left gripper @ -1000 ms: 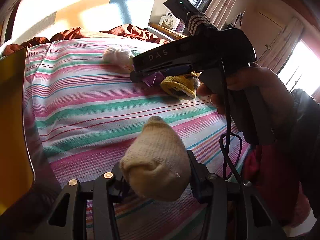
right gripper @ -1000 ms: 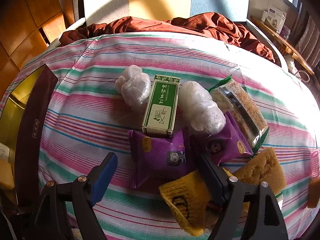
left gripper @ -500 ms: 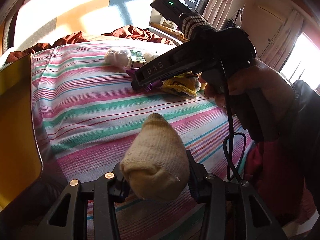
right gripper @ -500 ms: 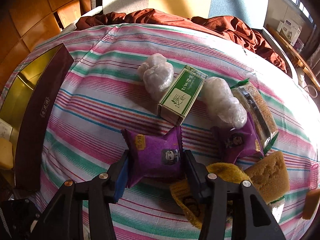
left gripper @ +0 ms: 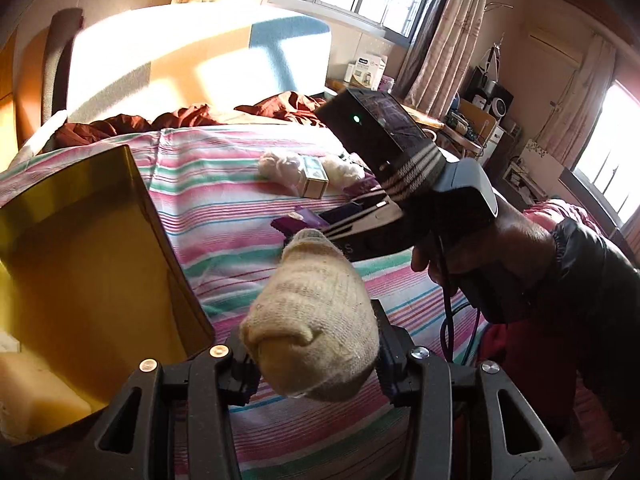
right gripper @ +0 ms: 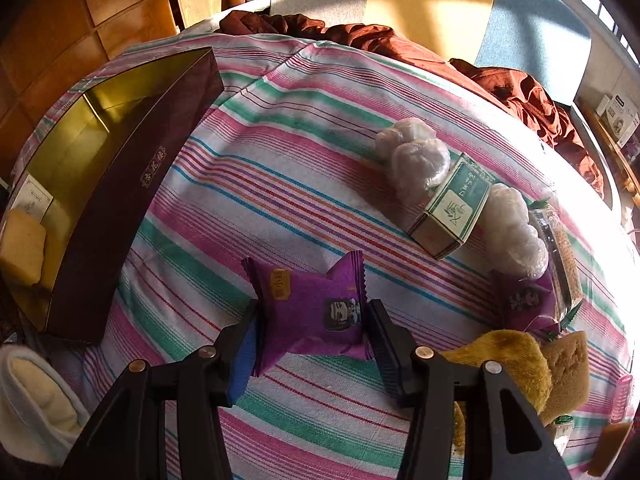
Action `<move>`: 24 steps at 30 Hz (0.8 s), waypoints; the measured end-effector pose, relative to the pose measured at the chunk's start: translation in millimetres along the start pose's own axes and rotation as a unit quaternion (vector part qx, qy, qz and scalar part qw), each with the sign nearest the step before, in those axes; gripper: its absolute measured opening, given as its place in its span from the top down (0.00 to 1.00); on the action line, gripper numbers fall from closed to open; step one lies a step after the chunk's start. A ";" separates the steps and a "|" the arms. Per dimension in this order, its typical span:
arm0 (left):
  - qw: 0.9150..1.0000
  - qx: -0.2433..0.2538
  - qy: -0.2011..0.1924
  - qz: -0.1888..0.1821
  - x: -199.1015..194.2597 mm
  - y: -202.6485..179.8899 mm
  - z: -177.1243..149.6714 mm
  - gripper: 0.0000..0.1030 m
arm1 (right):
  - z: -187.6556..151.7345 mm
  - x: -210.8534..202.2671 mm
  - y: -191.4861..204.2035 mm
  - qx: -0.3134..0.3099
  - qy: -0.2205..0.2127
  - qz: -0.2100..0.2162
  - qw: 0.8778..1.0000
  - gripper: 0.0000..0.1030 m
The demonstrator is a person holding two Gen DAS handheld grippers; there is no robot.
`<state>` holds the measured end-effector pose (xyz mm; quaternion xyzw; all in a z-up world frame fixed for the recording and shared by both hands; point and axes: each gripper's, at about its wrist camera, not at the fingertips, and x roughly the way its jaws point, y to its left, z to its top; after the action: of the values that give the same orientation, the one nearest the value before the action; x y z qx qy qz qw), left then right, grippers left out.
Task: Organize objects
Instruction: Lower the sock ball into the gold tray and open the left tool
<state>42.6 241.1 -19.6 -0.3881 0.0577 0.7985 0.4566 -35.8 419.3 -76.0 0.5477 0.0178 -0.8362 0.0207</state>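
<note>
2 grippers, both loaded. Left gripper (left gripper: 310,354): jaws pinched on cream sock (left gripper: 310,316), held above striped bedsheet (left gripper: 224,200), beside right wall of gold-lined box (left gripper: 80,240). Right gripper (right gripper: 312,340): jaws clamped on both sides of purple snack packet (right gripper: 310,312), lifted over sheet near its front edge; green carton (right gripper: 452,208) lies farther right.

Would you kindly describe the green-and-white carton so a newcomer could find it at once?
On the striped bedspread, look right of the long maroon box. The green-and-white carton lies between two white plastic-wrapped bundles; it is the only hard-edged rectangular pack among soft wrappers.
</note>
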 end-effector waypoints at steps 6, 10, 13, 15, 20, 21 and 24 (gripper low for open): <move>0.997 -0.038 -0.031 0.067 -36.4 46.7 16.5 0.55 | -0.1 -0.1 6.2 -0.007 0.001 -0.009 1.000 0.49; 0.989 -0.056 -0.045 0.126 -57.7 87.8 20.8 0.55 | -2.4 0.4 8.2 -0.011 0.001 -0.014 1.000 0.49; 0.983 -0.070 -0.041 0.166 -68.8 122.4 21.6 0.55 | -3.4 -0.4 7.3 -0.013 0.001 -0.017 1.000 0.49; 0.977 -0.080 -0.031 0.194 -70.4 147.5 21.9 0.55 | -3.5 -0.4 7.5 -0.013 0.001 -0.017 1.000 0.49; 0.963 -0.117 -0.011 0.244 -71.5 204.7 20.0 0.55 | -4.2 -0.5 8.7 -0.014 0.001 -0.018 1.000 0.49; 0.960 -0.121 -0.008 0.253 -70.1 213.8 19.6 0.55 | -4.3 -0.5 8.8 -0.014 0.000 -0.019 1.000 0.49; 0.954 -0.123 0.003 0.275 -62.8 233.1 19.8 0.54 | -4.8 -1.0 8.0 -0.015 0.000 -0.019 1.000 0.48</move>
<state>-131.4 72.6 -24.8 -0.4126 0.0647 0.8929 0.1680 -30.6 411.6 -77.1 0.5473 0.0407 -0.8359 0.0135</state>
